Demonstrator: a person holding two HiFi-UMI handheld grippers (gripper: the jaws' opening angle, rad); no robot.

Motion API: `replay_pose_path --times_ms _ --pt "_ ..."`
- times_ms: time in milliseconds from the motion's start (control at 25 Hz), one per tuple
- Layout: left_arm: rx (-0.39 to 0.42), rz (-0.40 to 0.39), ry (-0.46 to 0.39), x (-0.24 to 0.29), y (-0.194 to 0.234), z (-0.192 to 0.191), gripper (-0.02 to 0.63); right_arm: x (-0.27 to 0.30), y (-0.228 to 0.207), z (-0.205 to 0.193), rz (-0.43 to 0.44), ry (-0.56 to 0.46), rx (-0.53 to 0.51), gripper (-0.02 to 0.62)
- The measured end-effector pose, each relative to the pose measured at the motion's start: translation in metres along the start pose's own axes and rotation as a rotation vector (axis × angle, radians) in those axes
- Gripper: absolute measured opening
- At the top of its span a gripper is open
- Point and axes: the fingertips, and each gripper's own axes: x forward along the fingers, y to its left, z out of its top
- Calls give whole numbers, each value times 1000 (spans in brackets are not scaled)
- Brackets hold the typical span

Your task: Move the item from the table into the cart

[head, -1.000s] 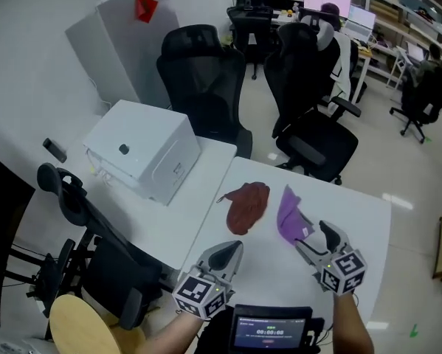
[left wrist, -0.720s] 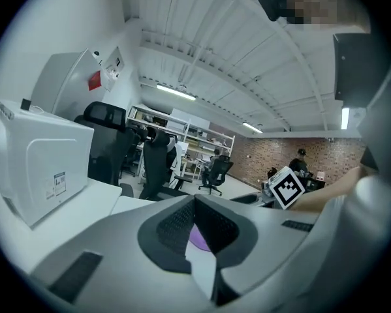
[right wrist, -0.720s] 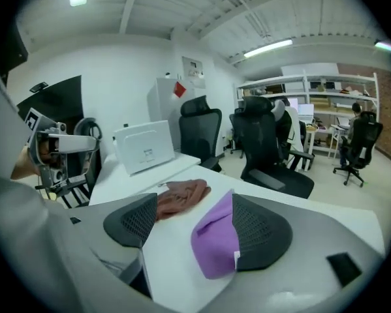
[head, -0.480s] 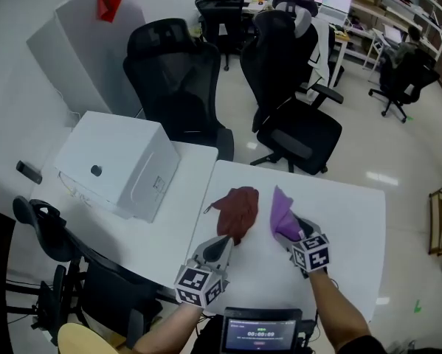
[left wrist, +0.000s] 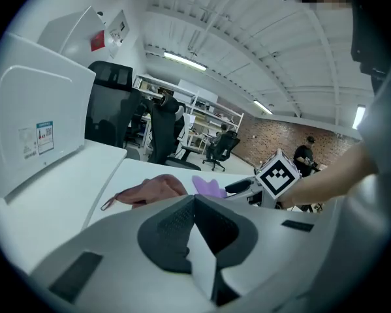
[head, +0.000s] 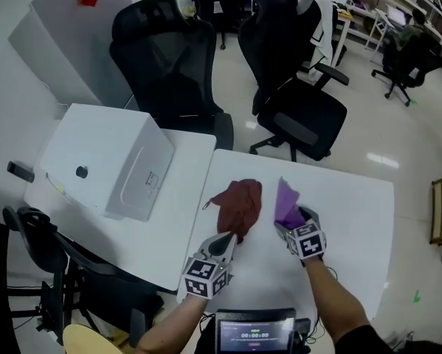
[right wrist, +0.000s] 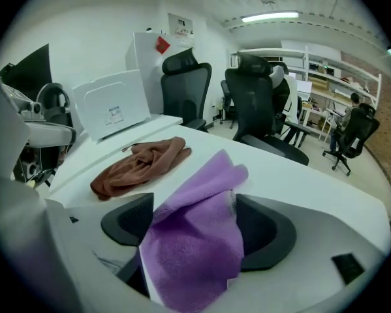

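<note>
Right gripper view: the purple cloth (right wrist: 202,240) is seen bunched between the jaws of the right gripper (right wrist: 194,204), which are clamped on it, with a fold standing up past the tips.
Purple cloth: it is held by its near edge, and its far part appears raised off the white table (head: 350,220). This grip is judged to be a pick-up for carrying, with the cloth taken as the item to be moved.
Left gripper (left wrist: 194,199): its jaws are closed tip to tip, and nothing is caught between them. It is kept low at the near edge of the table, just beside the brown cloth (head: 239,205), probably so that it is ready for that cloth and out of the right gripper's way.
Brown cloth: it is left crumpled on the table beside the purple one and is touched by neither gripper.
Cart: none is shown in any view, so the drop-off place cannot be told. The task is judged to be at its start.
Surface: two white tabletops are set edge to edge, and a white box (head: 106,161) is placed on the left one.
Room: an open office is shown, with black office chairs (head: 169,57) drawn up behind the tables, desks and monitors further back, and a glossy pale floor.
</note>
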Motion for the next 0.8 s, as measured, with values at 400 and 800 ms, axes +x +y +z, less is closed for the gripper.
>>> replay_pose_path --times_ms 400,800 --pt "-71 9 -24 5 30 7 0 41 2 -11 -5 55 32 321" --pt "-76 -13 -43 -10 16 10 0 31 11 -8 11 40 80 65"
